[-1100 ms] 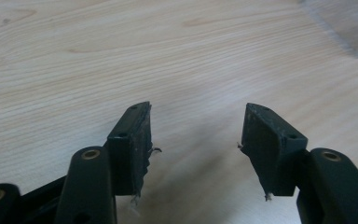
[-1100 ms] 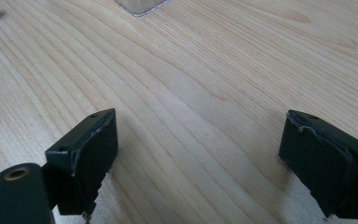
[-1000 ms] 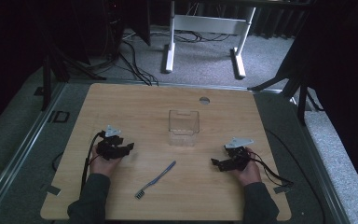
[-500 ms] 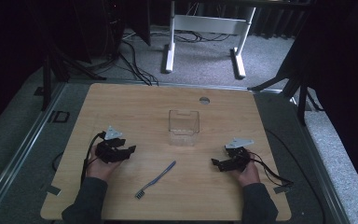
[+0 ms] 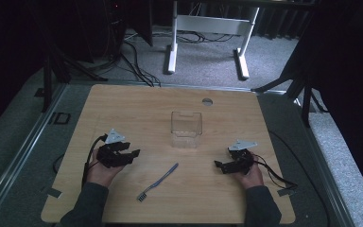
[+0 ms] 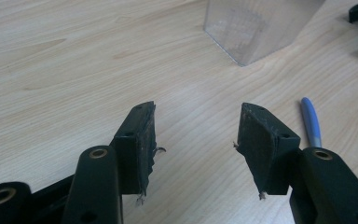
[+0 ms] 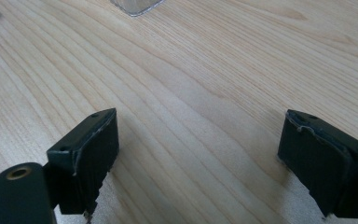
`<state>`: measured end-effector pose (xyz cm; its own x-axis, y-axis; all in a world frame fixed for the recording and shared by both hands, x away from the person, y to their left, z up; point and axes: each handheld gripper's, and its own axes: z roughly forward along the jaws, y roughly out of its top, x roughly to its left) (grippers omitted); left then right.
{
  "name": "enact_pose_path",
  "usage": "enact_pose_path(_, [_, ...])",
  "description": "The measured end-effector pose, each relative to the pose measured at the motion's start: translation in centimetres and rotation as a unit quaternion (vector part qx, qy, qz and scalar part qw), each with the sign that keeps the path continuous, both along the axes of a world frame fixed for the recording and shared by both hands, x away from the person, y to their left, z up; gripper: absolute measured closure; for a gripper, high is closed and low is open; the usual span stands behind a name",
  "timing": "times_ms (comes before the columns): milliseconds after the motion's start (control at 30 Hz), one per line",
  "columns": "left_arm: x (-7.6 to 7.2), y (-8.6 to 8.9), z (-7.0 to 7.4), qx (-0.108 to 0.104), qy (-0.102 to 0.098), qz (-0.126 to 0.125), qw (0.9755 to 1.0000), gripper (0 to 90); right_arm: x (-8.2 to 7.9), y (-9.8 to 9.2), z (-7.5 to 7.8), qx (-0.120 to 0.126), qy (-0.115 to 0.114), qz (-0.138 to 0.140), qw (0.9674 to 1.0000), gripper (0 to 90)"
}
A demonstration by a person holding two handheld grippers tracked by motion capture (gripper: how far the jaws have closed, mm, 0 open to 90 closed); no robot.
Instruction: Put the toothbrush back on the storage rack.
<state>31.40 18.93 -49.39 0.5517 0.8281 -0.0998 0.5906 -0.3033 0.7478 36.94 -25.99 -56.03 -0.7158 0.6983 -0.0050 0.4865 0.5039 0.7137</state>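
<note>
Wooden table (image 5: 137, 104) lay bare across most of its top. Clear plastic box (image 5: 186, 128) stood upright at centre. Left gripper (image 5: 133, 155) sat near-left, jaws spread w/ nothing btwn them, just been closing a touch. Right gripper (image 5: 219, 165) rested near-right, jaws wide apart, empty. Blue toothbrush (image 5: 158, 181) lay flat btwn the two grippers, nearer the front edge, touching neither.

The left gripper (image 5: 131, 153) has lifted a little off the counter (image 5: 137, 104) and shifted slightly toward the toothbrush (image 5: 158, 182). Its jaws have just been closing slightly, with nothing between them.
</note>
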Motion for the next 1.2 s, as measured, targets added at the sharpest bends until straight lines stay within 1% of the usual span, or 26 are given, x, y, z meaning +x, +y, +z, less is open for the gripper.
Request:
enact_pose_path(267, [-0.4, -0.6, 0.5, 0.008, 0.002, -0.018, 0.9998, 48.1, 0.0, 0.0, 0.0, 0.000, -0.001, 0.000, 1.0000, 11.8])
enact_pose_path(467, [-0.6, -1.0, 0.6, 0.010, 0.006, -0.022, 0.9997, 48.9, 0.0, 0.0, 0.0, 0.000, -0.001, -0.001, 1.0000, 11.8])
enact_pose_path(700, [-0.9, -1.7, 0.7, 0.018, 0.018, -0.038, 0.9990, 50.8, 0.0, 0.0, 0.0, 0.000, -0.001, -0.001, 1.0000, 11.8])
enact_pose_path(900, [-1.2, -2.4, 0.7, 0.029, 0.030, -0.061, 0.9973, 57.8, 0.0, 0.0, 0.0, 0.000, -0.001, -0.003, 1.0000, 11.9])
enact_pose_path(1067, [-1.4, -2.9, 0.8, 0.029, 0.036, -0.069, 0.9966, 58.7, 0.0, 0.0, 0.0, 0.000, -0.001, -0.003, 1.0000, 12.0])
enact_pose_path(1200, [-1.5, -3.1, 0.7, 0.026, 0.040, -0.067, 0.9966, 58.9, 0.0, 0.0, 0.0, 0.000, -0.001, -0.003, 1.0000, 12.0])
